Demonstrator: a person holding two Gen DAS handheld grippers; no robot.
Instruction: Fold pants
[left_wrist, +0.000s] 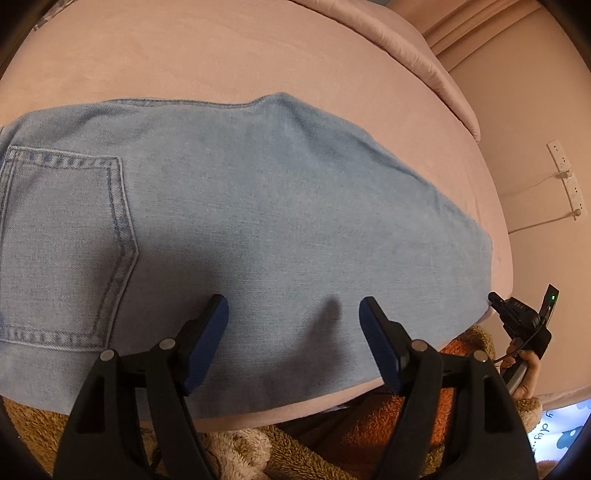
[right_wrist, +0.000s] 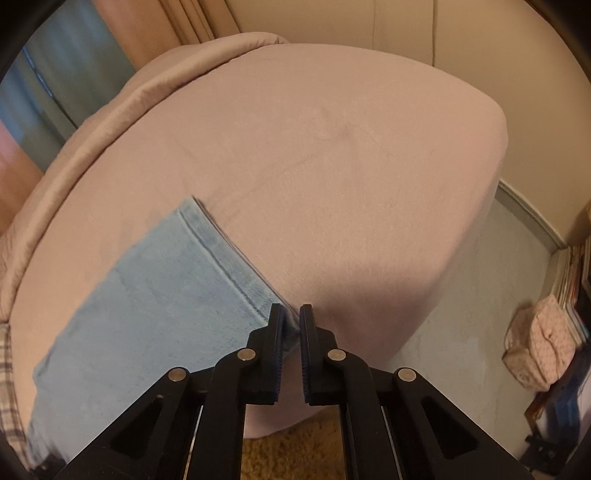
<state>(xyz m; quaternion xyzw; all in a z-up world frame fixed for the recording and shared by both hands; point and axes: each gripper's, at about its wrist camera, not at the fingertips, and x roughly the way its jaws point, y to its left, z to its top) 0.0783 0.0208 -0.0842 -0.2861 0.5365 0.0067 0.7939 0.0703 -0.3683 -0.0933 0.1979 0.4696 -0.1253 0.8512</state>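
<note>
Light blue denim pants (left_wrist: 258, 206) lie flat on a pink bed (left_wrist: 184, 55), with a back pocket (left_wrist: 62, 251) at the left. My left gripper (left_wrist: 293, 314) is open and empty, hovering just above the near part of the pants. In the right wrist view the pant leg (right_wrist: 147, 295) ends in a stitched hem (right_wrist: 229, 258). My right gripper (right_wrist: 291, 317) is nearly closed on the near corner of that hem at the bed's edge. The right gripper also shows in the left wrist view (left_wrist: 517, 317), held in a hand.
The bed's edge (right_wrist: 443, 295) drops to a pale floor (right_wrist: 480, 295). A folded pink duvet (right_wrist: 110, 122) lies along the far side. A pink bag (right_wrist: 543, 350) and stacked books sit at the right. A wall socket strip (left_wrist: 565, 177) hangs on the wall.
</note>
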